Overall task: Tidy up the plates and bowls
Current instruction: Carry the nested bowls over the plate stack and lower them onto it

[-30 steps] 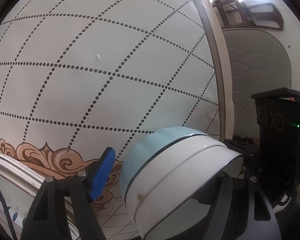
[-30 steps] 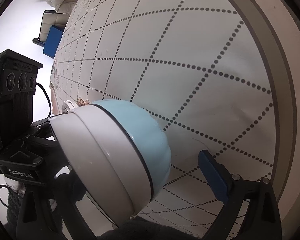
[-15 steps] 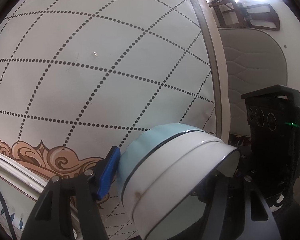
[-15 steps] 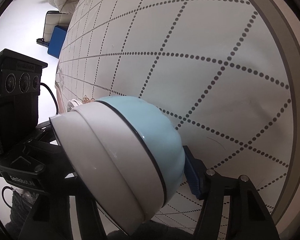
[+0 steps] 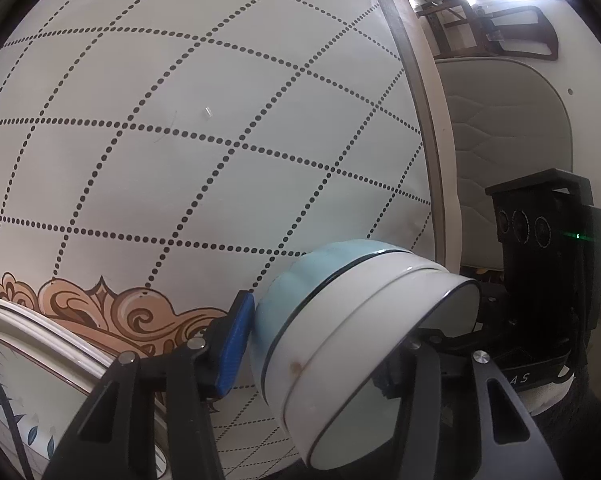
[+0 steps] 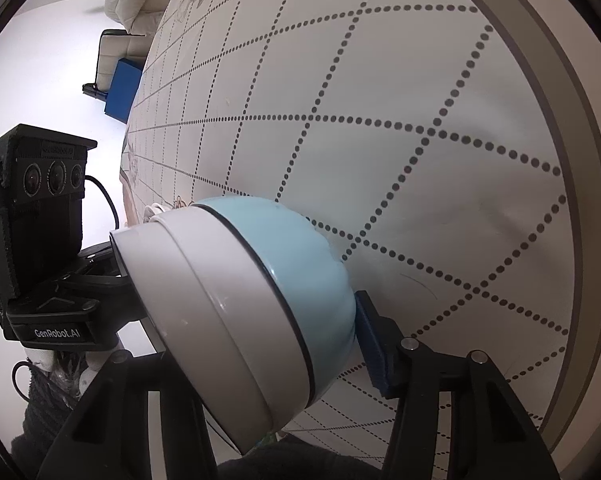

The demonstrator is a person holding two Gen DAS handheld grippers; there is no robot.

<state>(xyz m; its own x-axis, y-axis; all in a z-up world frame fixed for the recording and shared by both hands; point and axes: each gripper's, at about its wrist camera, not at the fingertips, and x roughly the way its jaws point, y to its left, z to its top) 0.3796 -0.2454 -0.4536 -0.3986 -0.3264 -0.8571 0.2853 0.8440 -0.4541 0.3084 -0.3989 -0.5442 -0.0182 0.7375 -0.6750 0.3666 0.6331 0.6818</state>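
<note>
While a second ago both sets of jaws were standing wide of it, the bowl (image 5: 364, 344) is now being pinched from two sides at once: the left gripper (image 5: 324, 356) is closing with its blue pad (image 5: 236, 344) pressing on the pale blue base, and the right gripper (image 6: 260, 336) is closing too, its own blue pad (image 6: 370, 344) meeting the same rounded base from the other side. In each view the opposite finger is reaching past the rim into the mouth, so the wall is being clamped between inner and outer fingers. That bowl is lying tipped on its side, mouth turned toward the person, held low over the near edge of the tabletop (image 5: 180, 140) with its dotted diamond cloth; whether it is touching the cloth I cannot tell. A patterned plate (image 5: 40, 360) is showing at the lower left of the left wrist view, just beside that gripper. Judging from this, the grasp is being secured and the bowl is becoming ready to be carried, probably toward the plate or a stack.
</note>
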